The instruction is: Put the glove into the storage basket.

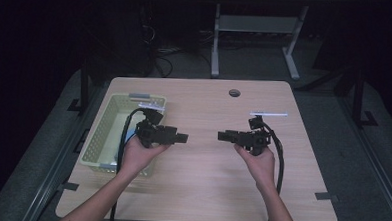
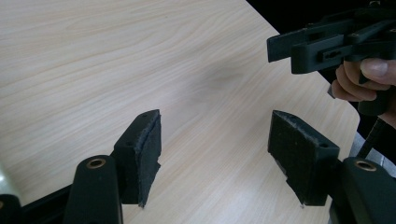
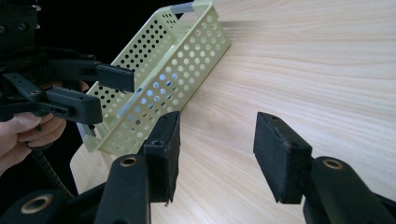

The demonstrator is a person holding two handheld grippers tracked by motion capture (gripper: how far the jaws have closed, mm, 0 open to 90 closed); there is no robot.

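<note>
Item one: left tongs (image 1: 182, 137). I have them in my left hand (image 1: 141, 155), held above the bench (image 1: 205, 191) just inside its left half and pointing toward the middle. From their own camera I see both pads (image 2: 148, 151) standing well apart with only bare wood grain between them, so they are open and carry nothing.

Item two: right tongs (image 1: 223, 136). My right hand (image 1: 257, 163) holds them over the right half of the bench, pointing inward at the left pair. The two tips face each other across a gap at mid-bench and do not touch. In the right gripper view the pads (image 3: 279, 154) are spread, nothing lies between them, and the bench surface shows through the gap: open and empty.

Item three: basket (image 1: 108, 117). Pale green plastic, perforated walls, oblong. It sits on the bench along the left edge, its long side running from near the front-left corner toward the back. The left tongs hang just beside its inner wall, over the bench rather than inside it. I see a touch of blue through the holes in the right gripper view; what it is I cannot tell.

Item four: cables (image 1: 280, 159). One black lead trails from each pair of tongs back toward the front edge.
</note>
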